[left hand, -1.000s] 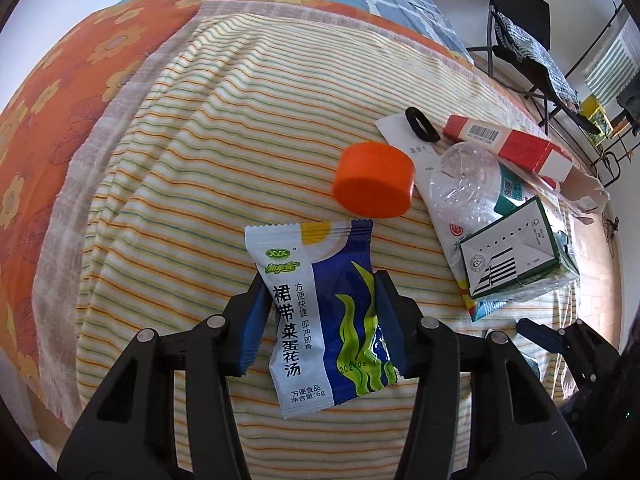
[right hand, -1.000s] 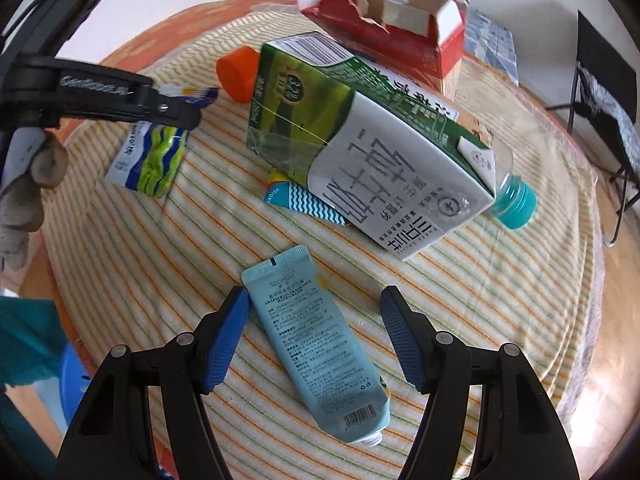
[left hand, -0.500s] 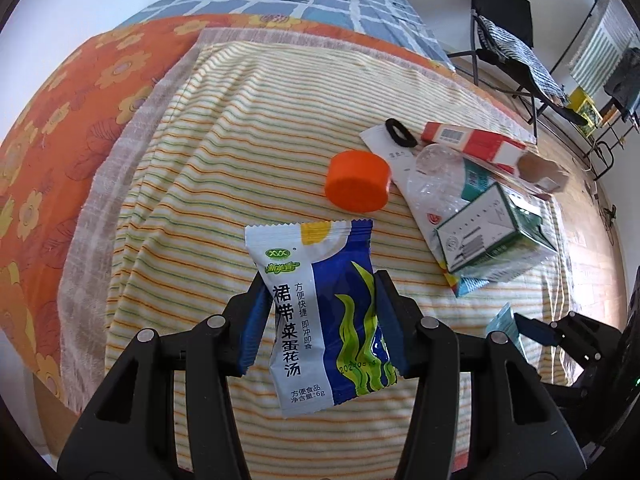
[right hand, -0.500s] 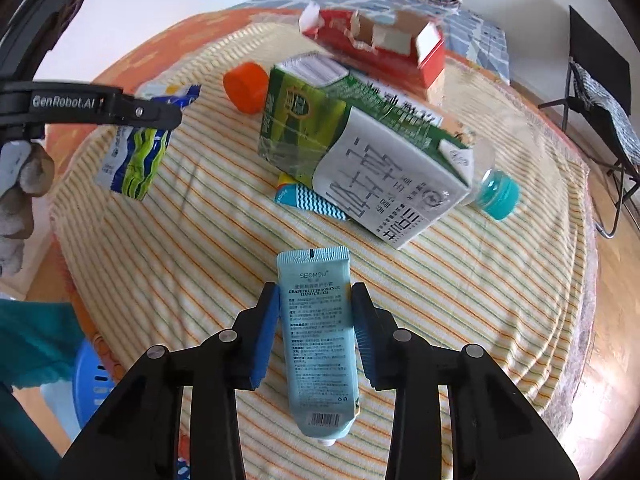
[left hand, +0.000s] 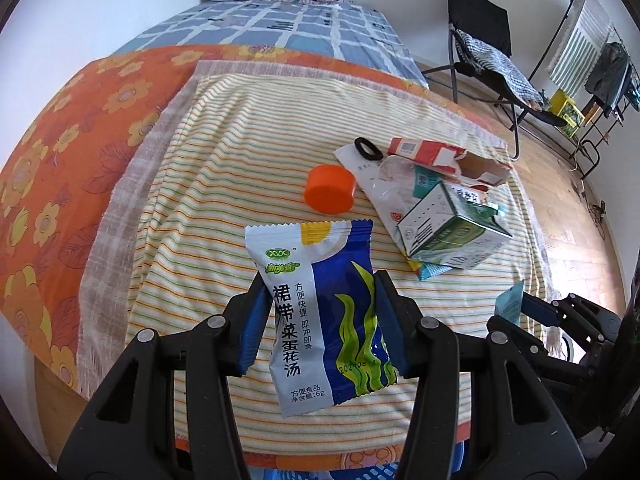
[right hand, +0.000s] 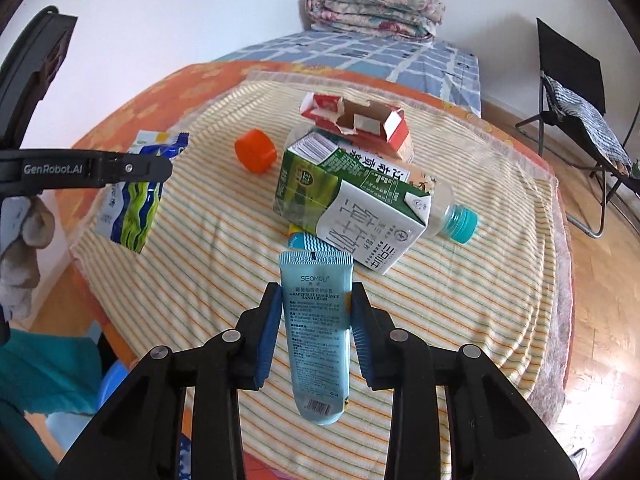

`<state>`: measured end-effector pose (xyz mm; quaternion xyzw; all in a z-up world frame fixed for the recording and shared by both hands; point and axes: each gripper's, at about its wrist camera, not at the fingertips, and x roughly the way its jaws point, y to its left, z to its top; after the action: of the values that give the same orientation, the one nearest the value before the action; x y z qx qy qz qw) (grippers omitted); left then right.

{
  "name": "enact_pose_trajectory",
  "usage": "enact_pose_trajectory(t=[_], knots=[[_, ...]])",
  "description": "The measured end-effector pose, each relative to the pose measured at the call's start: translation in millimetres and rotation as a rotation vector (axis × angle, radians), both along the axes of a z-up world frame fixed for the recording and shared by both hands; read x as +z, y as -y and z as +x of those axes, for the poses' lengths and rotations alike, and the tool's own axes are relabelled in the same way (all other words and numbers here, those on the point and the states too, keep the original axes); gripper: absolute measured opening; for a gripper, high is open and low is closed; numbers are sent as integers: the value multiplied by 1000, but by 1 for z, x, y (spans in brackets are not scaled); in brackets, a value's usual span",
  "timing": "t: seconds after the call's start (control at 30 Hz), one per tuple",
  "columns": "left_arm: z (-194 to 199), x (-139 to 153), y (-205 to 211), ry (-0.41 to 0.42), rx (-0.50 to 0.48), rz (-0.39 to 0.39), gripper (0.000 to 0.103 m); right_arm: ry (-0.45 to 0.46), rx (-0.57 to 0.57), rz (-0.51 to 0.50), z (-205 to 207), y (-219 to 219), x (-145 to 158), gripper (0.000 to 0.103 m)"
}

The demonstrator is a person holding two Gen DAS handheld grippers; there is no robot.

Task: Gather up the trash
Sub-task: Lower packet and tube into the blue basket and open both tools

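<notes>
Mid-collection, both tongs loaded: left gripper (left hand: 318, 316) clenched on the blue soup packet (left hand: 320, 312), right gripper (right hand: 316, 330) clamped on the hand-cream tube (right hand: 318, 336), both lifted clear of the striped cloth (right hand: 460, 300). Next, probably: carry to a bin, unseen here; then back for carton (right hand: 352, 208), orange cap (right hand: 256, 155), bottle (right hand: 456, 220).

White walls (right hand: 180, 20), wood floor (left hand: 560, 184) — probably sunlit.

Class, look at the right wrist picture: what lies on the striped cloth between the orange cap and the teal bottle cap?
In the right wrist view, the green-and-white carton lies between the orange cap and the teal bottle cap.
</notes>
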<state>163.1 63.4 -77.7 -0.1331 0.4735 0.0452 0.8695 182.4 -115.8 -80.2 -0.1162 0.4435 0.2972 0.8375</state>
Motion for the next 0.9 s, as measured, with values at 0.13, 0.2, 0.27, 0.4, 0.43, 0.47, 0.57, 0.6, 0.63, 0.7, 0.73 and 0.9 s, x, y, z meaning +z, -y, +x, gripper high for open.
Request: enact_pose_trajectory(t=[0.13,0.2,0.27,0.4,0.43,0.47,0.57,0.6,0.63,0.7,0.73,0.9], knots=[[-10,7,4,15,-12,9,52,3,0,19,0,2,6,32],[-16,10,5,19,-19,2,52,-1,-3,33,-4,4,11,32],[-24,13,8,25,-27,-3,52,-4,-3,49,-14,7,16,32],[-39,19,17,40,-49,6,52,-3,8,76,-26,10,26,32],[-43,21,19,44,-54,7,52,-6,9,84,-31,11,29,32],[-47,22,21,48,-58,6,52,-8,8,90,-34,12,30,32],[-62,25,29,59,-70,-1,52,-27,1,116,-44,17,33,32],[-65,25,30,60,-74,-5,52,-33,0,125,-49,18,34,32],[-69,26,33,62,-79,-6,52,-34,1,127,-52,18,35,32],[-78,27,40,68,-93,-6,52,-28,5,128,-62,17,38,32],[-82,27,44,71,-100,-5,52,-26,5,130,-66,18,39,32],[-105,28,57,84,-123,-10,52,-41,-10,158,-84,24,39,32]])
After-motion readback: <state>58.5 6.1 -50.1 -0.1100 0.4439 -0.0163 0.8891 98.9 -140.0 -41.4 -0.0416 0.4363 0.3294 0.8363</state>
